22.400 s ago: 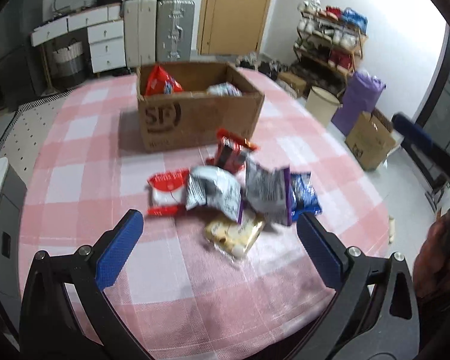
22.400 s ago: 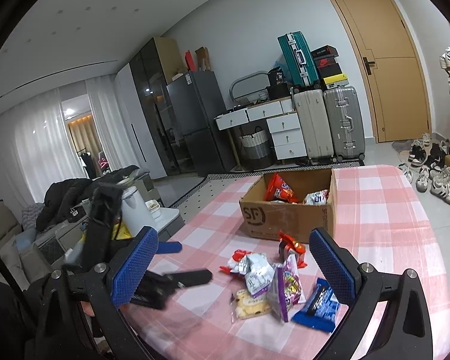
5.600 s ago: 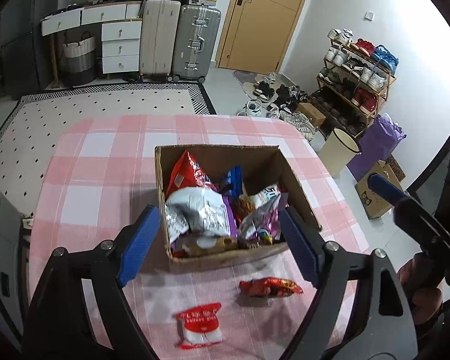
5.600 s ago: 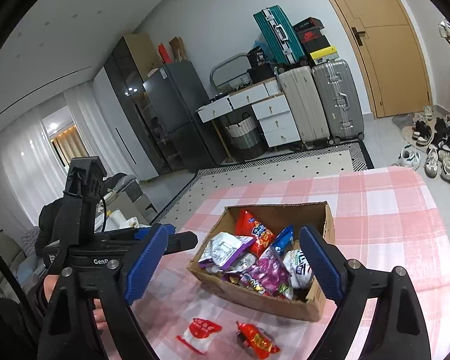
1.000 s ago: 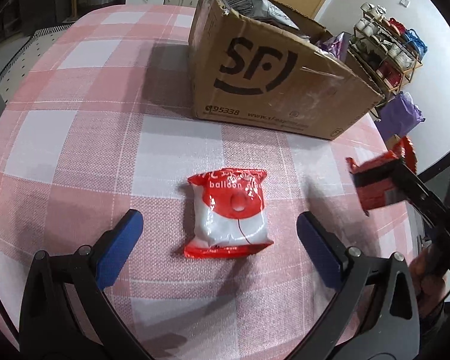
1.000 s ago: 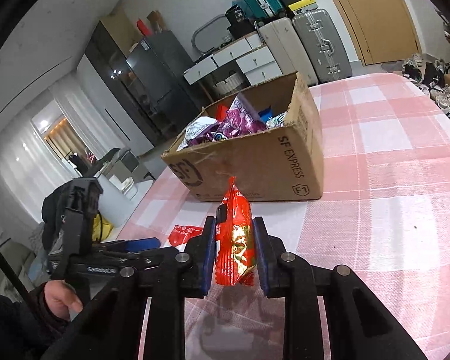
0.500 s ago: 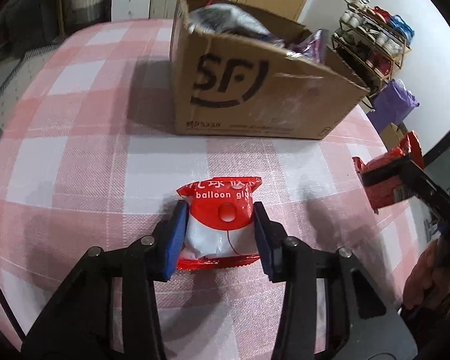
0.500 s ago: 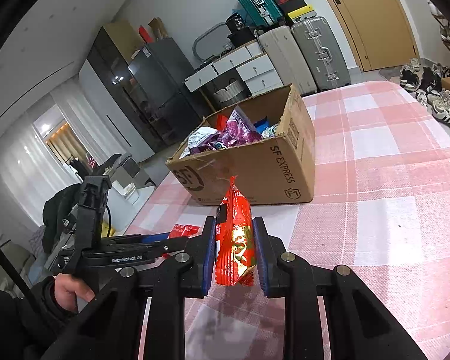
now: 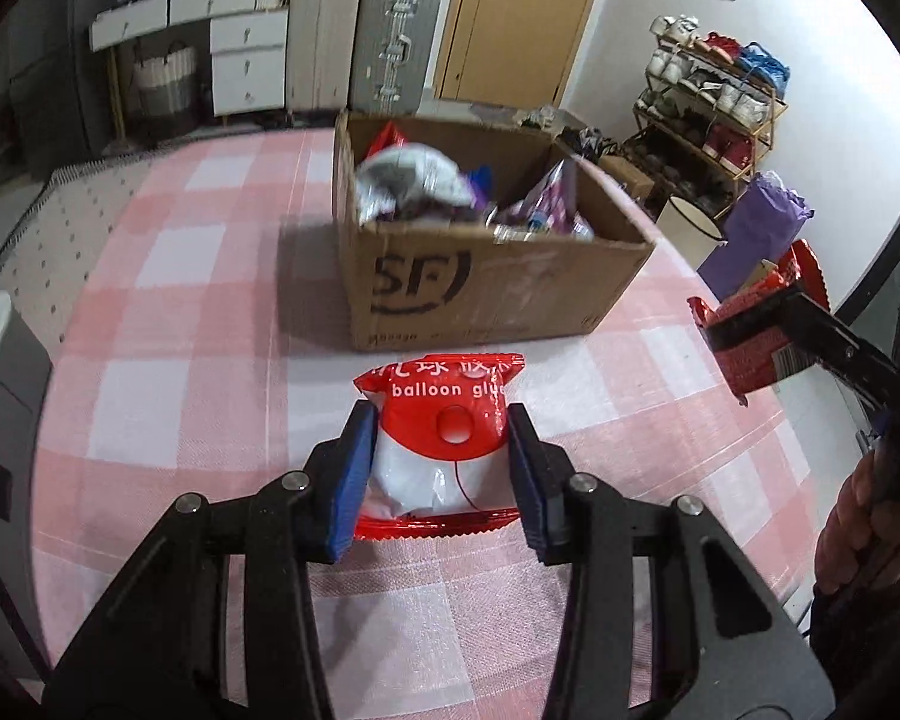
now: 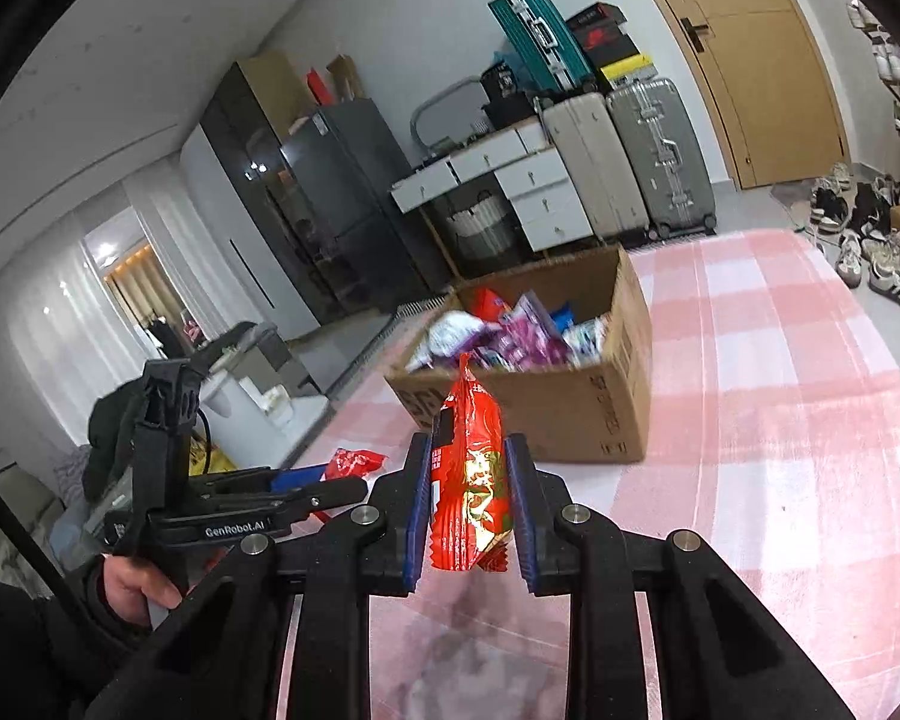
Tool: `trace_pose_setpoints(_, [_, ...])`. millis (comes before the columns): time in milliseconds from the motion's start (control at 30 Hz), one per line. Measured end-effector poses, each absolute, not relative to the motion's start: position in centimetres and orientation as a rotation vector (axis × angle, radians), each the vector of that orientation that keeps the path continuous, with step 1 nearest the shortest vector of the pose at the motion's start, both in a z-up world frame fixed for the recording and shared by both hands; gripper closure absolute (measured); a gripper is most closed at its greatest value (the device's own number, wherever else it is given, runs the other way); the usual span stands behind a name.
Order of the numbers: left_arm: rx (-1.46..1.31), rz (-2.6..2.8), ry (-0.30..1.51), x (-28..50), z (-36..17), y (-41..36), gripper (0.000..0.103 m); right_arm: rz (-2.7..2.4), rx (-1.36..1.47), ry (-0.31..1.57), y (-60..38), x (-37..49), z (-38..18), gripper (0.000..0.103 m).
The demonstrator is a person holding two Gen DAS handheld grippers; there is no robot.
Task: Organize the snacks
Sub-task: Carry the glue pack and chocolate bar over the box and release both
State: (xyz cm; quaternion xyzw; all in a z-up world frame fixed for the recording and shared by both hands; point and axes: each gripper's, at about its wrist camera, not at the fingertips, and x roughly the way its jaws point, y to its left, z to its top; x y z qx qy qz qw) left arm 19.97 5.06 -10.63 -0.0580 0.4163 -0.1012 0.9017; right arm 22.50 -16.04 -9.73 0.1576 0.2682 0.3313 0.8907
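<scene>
My left gripper (image 9: 443, 450) is shut on a red and white balloon glue packet (image 9: 444, 450), held above the pink checked tablecloth (image 9: 168, 360). Beyond it stands an open cardboard box (image 9: 480, 294) with several snack bags inside. My right gripper (image 10: 468, 492) is shut on a shiny red snack bag (image 10: 471, 492), held upright above the table. In the left wrist view that bag (image 9: 756, 324) shows at the right, level with the box's front. In the right wrist view the box (image 10: 558, 408) lies ahead, and the left gripper (image 10: 330, 480) with its red packet (image 10: 351, 461) is at the left.
The round table's edge (image 9: 798, 438) curves close on the right; a person's hand (image 9: 858, 528) holds the right tool there. A white and grey appliance (image 9: 0, 396) stands off the table's left side. Suitcases (image 9: 390, 42), drawers and a shoe rack (image 9: 714, 114) line the room behind.
The left gripper closed on the balloon glue packet and lifted it off the cloth. Both grippers rose, so the box's inside now shows. The right gripper kept its grip on the red bag.
</scene>
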Motion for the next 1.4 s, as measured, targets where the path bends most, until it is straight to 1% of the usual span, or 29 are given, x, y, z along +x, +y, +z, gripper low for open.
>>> trace_pose_setpoints(333, [-0.127,-0.249,0.762,20.4,-3.9,6.2,0.063,0.742,0.363,0.479,-16.0,23.1,-4.0,0.080])
trace_pose_setpoints(533, [-0.128,-0.258,0.710,21.6,-0.1,7.2,0.063,0.753,0.308,0.425,-15.0,24.0,-0.6,0.080])
trace_pose_setpoints(867, [-0.167,-0.261,0.645,26.2,5.0,8.1,0.063,0.761,0.315,0.393,-14.0,27.9,2.2,0.080])
trace_pose_setpoints(1033, [-0.140,-0.285,0.640,28.8,6.4,6.6,0.063,0.760,0.339,0.388,-13.9,30.3,3.0,0.079])
trace_pose_setpoints(1133, [-0.144,-0.294,0.652,31.4,6.2,5.8,0.063,0.756,0.349,0.390,-13.9,31.9,3.1,0.079])
trace_pose_setpoints(1300, [-0.151,-0.303,0.691,34.9,4.6,4.7,0.063,0.748,0.357,0.412,-14.0,34.2,2.0,0.080])
trace_pose_setpoints(1400, [-0.150,-0.313,0.721,37.0,2.6,4.4,0.063,0.740,0.357,0.436,-14.0,35.5,0.7,0.079])
